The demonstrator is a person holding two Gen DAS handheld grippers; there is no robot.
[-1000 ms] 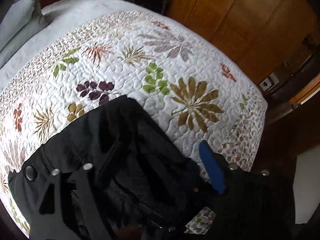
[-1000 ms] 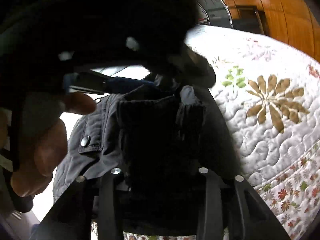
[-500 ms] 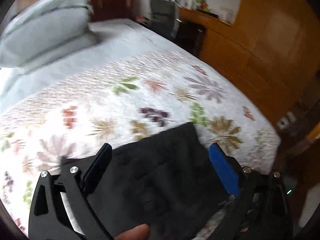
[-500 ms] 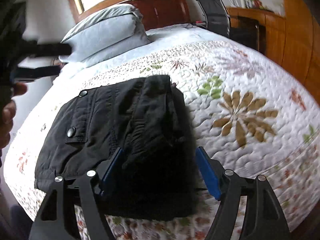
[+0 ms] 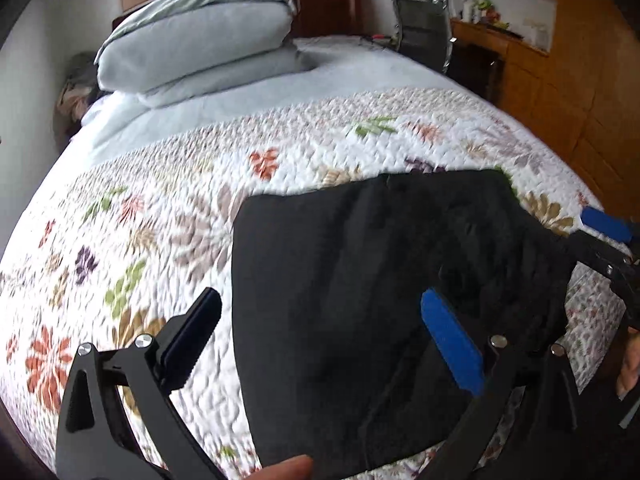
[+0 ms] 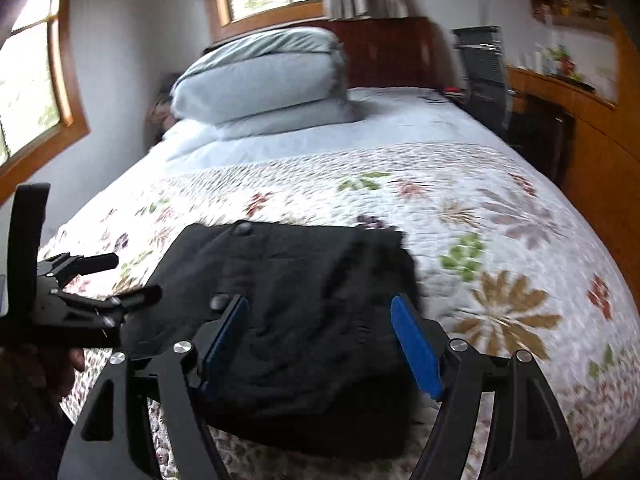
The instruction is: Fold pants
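The black pants (image 6: 288,320) are lying as a compact, roughly rectangular bundle on the floral quilt (image 5: 160,208) near the foot of the bed, and judging by their stacked layers and squared edges they are looking folded already, or close to it. The fabric is reading as a soft, medium-weight woven cloth with snap buttons showing on top in the right wrist view, so it is likely to be limp rather than stiff, sagging wherever it is not supported and sliding a little over the quilt if dragged. A sensible place to take hold is probably along a folded edge or at two corners of the thick near side, pinching through all the layers so the bundle is not opening up. The left gripper (image 5: 320,344) is hovering over the left part of the bundle with its fingers wide apart and holding nothing; the right gripper (image 6: 324,340) is doing the same over the near edge, fingers spread and empty. The quilt is padded and giving, so pressing down is likely to be sinking in. Beyond it, a pale blue sheet, folded grey-blue bedding (image 6: 260,80), a dark headboard, windows, a chair and wooden cabinets are filling the room.
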